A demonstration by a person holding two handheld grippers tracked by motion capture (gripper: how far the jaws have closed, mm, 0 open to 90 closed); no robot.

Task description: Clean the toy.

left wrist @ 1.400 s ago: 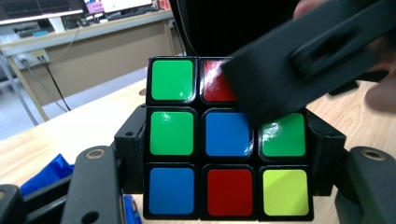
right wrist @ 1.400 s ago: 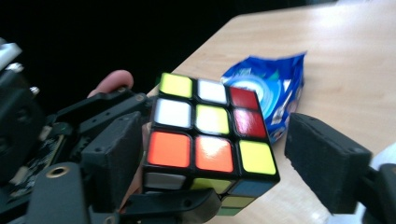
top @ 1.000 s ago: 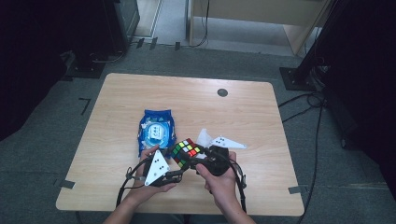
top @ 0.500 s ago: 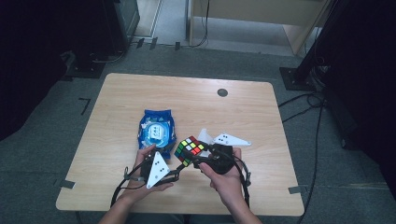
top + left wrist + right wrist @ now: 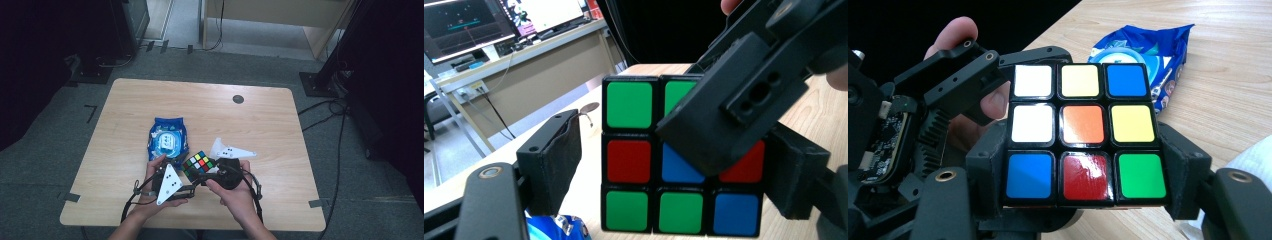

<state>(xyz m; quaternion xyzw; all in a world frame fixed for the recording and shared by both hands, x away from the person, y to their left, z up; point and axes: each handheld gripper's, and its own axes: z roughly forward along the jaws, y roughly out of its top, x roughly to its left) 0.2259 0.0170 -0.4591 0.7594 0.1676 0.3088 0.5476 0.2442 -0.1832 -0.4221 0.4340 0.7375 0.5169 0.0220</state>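
Cube [image 5: 1083,131] is off the table [image 5: 280,120], pinched at its bottom layer by the right gripper [image 5: 1083,200]. Left gripper [image 5: 664,165] jaws have just been opening and stand spread beside the cube, w/o contact. Step: regrip between turns. Next: left gripper re-closes squarely on one layer.

Multicoloured cube [image 5: 198,164], blue wipes packet [image 5: 167,138], pale wooden table [image 5: 260,120]

Place: a lab or office workroom set up for recording.
Floor: grey carpet [image 5: 60,150] around the wooden table [image 5: 200,107], with black tape marks near its left side.
Behind the table: a light wood desk [image 5: 280,20]; cables trail beside it.
Left gripper view: lit monitors [image 5: 469,22] on a desk beyond the table.
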